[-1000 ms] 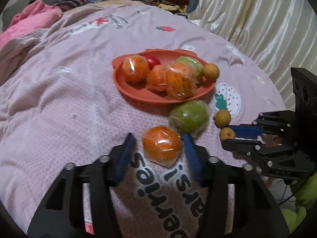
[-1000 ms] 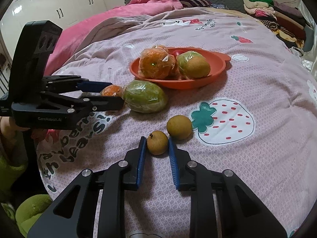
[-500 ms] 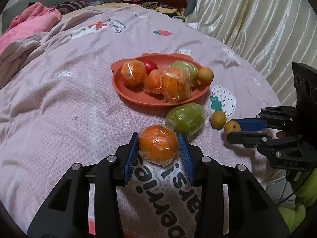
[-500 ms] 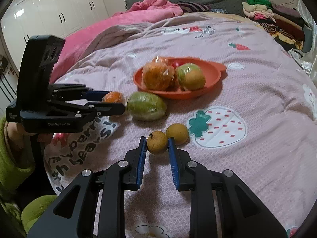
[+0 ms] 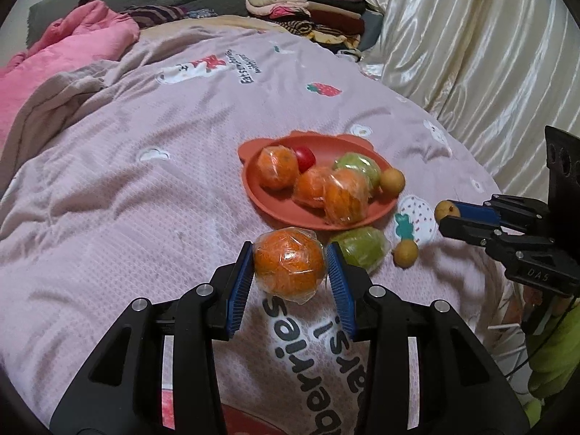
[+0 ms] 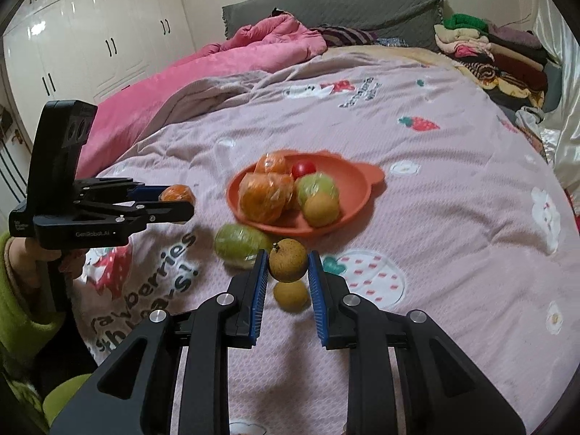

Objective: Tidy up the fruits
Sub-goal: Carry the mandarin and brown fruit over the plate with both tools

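My left gripper (image 5: 289, 266) is shut on a plastic-wrapped orange (image 5: 289, 267) and holds it above the bedspread; it also shows in the right wrist view (image 6: 177, 199). My right gripper (image 6: 288, 266) is shut on a small brown longan (image 6: 288, 260), lifted off the bed; it also shows in the left wrist view (image 5: 447, 214). The orange plate (image 5: 275, 206) holds several wrapped oranges, a red tomato (image 5: 304, 156), a green fruit and a longan. A wrapped green mango (image 5: 360, 250) and another longan (image 5: 406, 253) lie on the bed in front of the plate.
The bed is covered by a pink strawberry-print spread (image 5: 145, 199). A pink quilt (image 6: 217, 61) and folded clothes (image 6: 489, 47) lie at the far end. A cream curtain (image 5: 471, 43) hangs on the right. White wardrobes (image 6: 90, 36) stand at the left.
Both grippers closed on their fruit and rose: the left lifted the wrapped orange, the right lifted the longan off the bedspread. The other longan stayed on the bed.
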Demonstrator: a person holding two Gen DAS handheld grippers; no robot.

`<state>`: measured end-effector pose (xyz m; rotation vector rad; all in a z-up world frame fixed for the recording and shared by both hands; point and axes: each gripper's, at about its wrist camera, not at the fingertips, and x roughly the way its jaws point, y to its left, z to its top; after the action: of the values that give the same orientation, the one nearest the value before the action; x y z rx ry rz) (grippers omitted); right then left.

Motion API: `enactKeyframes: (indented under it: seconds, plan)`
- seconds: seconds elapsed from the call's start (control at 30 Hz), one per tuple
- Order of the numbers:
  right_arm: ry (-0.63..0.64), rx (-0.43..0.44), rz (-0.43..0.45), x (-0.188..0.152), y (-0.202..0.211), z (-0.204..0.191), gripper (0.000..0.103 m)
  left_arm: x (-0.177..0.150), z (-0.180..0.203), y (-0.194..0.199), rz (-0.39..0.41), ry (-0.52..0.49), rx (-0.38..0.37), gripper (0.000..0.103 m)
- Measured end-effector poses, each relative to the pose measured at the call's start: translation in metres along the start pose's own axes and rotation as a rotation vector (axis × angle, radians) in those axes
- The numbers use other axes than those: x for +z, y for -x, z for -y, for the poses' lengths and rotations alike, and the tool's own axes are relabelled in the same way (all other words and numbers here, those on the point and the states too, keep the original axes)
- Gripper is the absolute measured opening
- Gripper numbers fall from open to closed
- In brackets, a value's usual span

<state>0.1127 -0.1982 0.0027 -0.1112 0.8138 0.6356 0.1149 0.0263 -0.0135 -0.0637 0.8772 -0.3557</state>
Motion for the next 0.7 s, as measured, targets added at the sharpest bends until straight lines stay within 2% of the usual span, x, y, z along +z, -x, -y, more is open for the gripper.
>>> enactKeyframes:
  seconds: [0.3,0.7]
  plan:
    - [0.022,-0.025,0.033,0.027,-0.001,0.013,0.022,0.026,0.001,-0.002,0.017,-0.017,0.034,0.033]
    - [0.041,-0.057,-0.011,0.051,-0.031,0.037,0.022,0.047,0.002,-0.027,-0.019,-0.032,0.051,0.033]
